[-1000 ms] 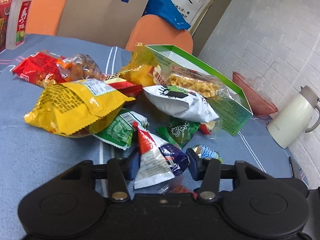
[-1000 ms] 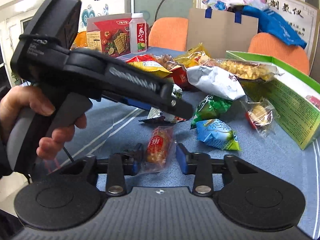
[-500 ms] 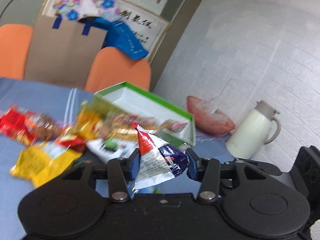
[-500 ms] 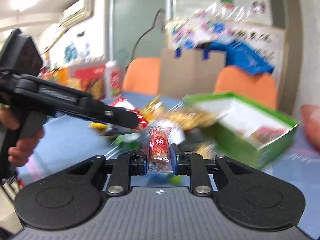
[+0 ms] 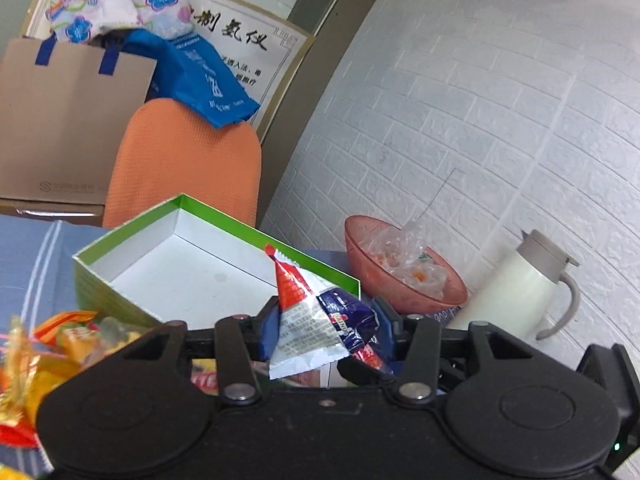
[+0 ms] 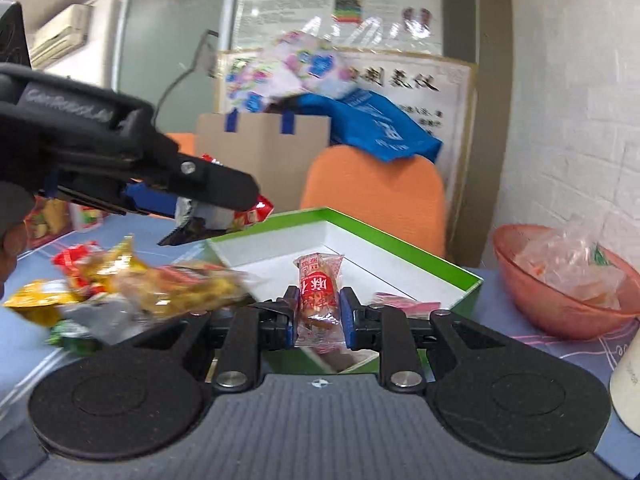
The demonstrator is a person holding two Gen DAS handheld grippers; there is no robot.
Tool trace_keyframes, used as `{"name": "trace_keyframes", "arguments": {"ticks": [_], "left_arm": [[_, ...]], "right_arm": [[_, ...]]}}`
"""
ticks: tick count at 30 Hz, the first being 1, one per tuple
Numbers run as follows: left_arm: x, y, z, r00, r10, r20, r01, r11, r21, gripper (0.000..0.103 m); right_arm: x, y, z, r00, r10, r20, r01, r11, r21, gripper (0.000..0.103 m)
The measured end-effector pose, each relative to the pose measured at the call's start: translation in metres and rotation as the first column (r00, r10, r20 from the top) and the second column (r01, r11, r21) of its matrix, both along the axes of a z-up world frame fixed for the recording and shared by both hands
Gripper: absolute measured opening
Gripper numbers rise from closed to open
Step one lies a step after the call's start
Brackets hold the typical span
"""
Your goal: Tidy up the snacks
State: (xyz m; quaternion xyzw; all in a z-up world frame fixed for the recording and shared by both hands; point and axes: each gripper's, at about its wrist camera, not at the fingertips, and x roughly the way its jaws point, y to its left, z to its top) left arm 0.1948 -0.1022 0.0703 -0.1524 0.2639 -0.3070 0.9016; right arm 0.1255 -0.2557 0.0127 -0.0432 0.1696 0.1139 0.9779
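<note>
1. We hold a red, white and blue snack packet (image 5: 320, 320) pinched between the pads of the left gripper (image 5: 326, 330); it hangs in the air over the near edge of the green box (image 5: 132, 236).
2. We hold a clear-wrapped red snack bar (image 6: 318, 296) upright, pinched in the nearly closed right gripper (image 6: 319, 318), in front of the box's white interior.
3. In the right wrist view, the left gripper sits at 9 o'clock of the box.
4. A loose snack pile (image 6: 132, 284) lies on the blue table (image 6: 24, 344) at 8 o'clock of the box.
5. A red bowl (image 5: 400, 300) and a white jug (image 5: 516, 292) stand at 3 o'clock, beside the wall.
</note>
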Motion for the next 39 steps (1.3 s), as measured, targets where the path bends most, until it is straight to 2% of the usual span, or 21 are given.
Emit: {"name": "trace_keyframes", "arguments": {"ticks": [5, 9, 10, 11, 12, 14, 15, 16, 19, 21, 27, 33, 39], "left_arm": [[0.033, -0.019, -0.016, 0.999, 0.009, -0.044, -0.008, 1.000, 0.020, 0.082], [0.045, -0.024, -0.029, 0.997, 0.030, -0.066, -0.028, 0.999, 0.031, 0.085], [0.046, -0.023, -0.031, 0.997, 0.043, -0.066, -0.041, 0.999, 0.035, 0.092], [0.046, -0.022, -0.033, 0.997, 0.049, -0.067, -0.047, 0.998, 0.037, 0.103], [0.045, -0.020, -0.034, 0.996, 0.054, -0.075, -0.051, 0.998, 0.040, 0.103], [0.034, -0.012, -0.029, 0.994, 0.080, -0.075, -0.078, 0.996, 0.033, 0.103], [0.025, -0.007, -0.024, 0.995, 0.084, -0.056, -0.083, 0.996, 0.022, 0.103], [0.017, -0.002, -0.019, 0.996, 0.082, -0.044, -0.081, 0.997, 0.019, 0.103], [-0.016, 0.020, -0.008, 0.995, 0.095, -0.009, -0.095, 0.995, -0.008, 0.103], [-0.038, 0.036, -0.004, 0.995, 0.101, 0.002, -0.101, 0.995, -0.024, 0.103], [-0.085, 0.079, -0.017, 0.987, 0.162, -0.012, -0.163, 0.986, -0.043, 0.103], [-0.109, 0.118, -0.038, 0.974, 0.214, -0.071, -0.220, 0.972, -0.085, 0.103], [-0.129, 0.142, -0.041, 0.968, 0.242, -0.063, -0.247, 0.964, -0.096, 0.103]], "right_arm": [[0.023, -0.010, -0.011, 1.000, -0.018, -0.020, 0.018, 0.999, 0.028, 0.037], [0.034, -0.009, -0.020, 0.999, -0.029, -0.026, 0.029, 1.000, 0.011, 0.039], [0.037, -0.008, -0.022, 0.999, -0.029, -0.027, 0.029, 1.000, 0.009, 0.041], [0.038, -0.008, -0.025, 0.999, -0.027, -0.029, 0.028, 1.000, 0.009, 0.050], [0.039, -0.007, -0.028, 0.999, -0.031, -0.033, 0.031, 0.999, 0.003, 0.062], [0.034, -0.008, -0.028, 0.999, -0.037, -0.029, 0.036, 0.999, -0.020, 0.073], [0.026, -0.008, -0.025, 0.999, -0.045, -0.016, 0.044, 0.999, -0.025, 0.093], [0.016, -0.008, -0.020, 0.999, -0.053, 0.006, 0.054, 0.998, -0.024, 0.101], [-0.021, -0.010, -0.005, 0.994, -0.054, 0.096, 0.055, 0.998, -0.013, 0.103], [-0.043, -0.010, -0.001, 0.992, -0.052, 0.119, 0.053, 0.999, -0.004, 0.103], [-0.078, -0.004, -0.009, 0.998, -0.019, 0.065, 0.014, 0.997, 0.077, 0.103], [-0.072, 0.020, -0.023, 0.997, 0.068, -0.043, -0.062, 0.989, 0.134, 0.103], [-0.042, 0.041, -0.006, 0.992, 0.114, -0.057, -0.100, 0.974, 0.206, 0.103]]}}
